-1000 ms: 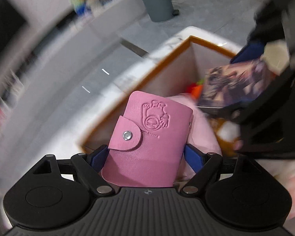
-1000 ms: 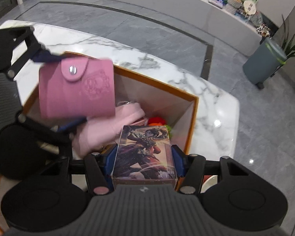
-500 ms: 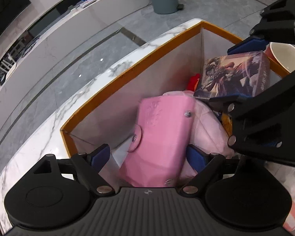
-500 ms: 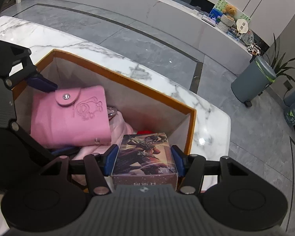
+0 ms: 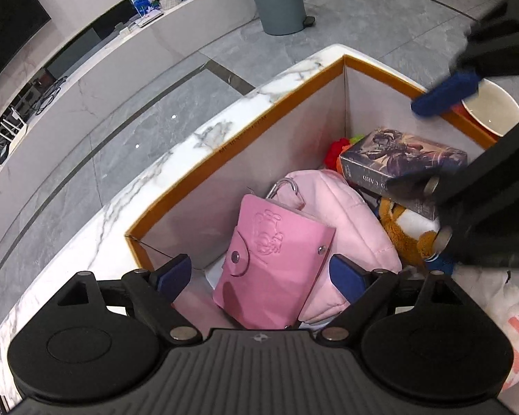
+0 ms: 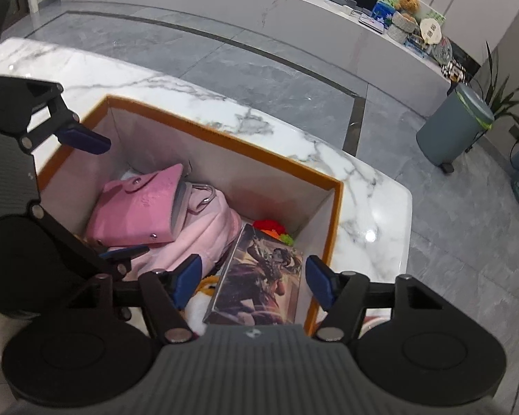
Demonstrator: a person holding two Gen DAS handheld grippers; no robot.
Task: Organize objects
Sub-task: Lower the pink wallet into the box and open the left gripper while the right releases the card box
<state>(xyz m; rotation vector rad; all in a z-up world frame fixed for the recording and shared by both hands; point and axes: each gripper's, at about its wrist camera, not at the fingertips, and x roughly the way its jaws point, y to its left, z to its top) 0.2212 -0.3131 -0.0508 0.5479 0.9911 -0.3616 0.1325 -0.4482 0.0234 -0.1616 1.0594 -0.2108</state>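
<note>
A pink snap card wallet (image 5: pixel 276 259) lies in the orange-rimmed box (image 5: pixel 245 131) on a pale pink pouch (image 5: pixel 346 214). My left gripper (image 5: pixel 259 275) is open above it, its jaws standing clear on both sides. It also shows in the right wrist view (image 6: pixel 135 207). An illustrated card box (image 6: pixel 259 276) lies in the box's right part, on soft toys. My right gripper (image 6: pixel 252 282) is open over it, with gaps on both sides. The card box also shows in the left wrist view (image 5: pixel 401 169).
The orange-rimmed box (image 6: pixel 225 131) stands on a white marble table (image 6: pixel 121 79) near its edge. A red and green toy (image 6: pixel 273 228) lies in the box's far corner. A white bowl (image 5: pixel 491 110) sits beyond the box. A grey bin (image 6: pixel 453 135) stands on the floor.
Both grippers opened. The pink wallet left my left gripper and dropped onto the pouch. The card box left my right gripper and settled in the box. Both grippers lowered toward the box.
</note>
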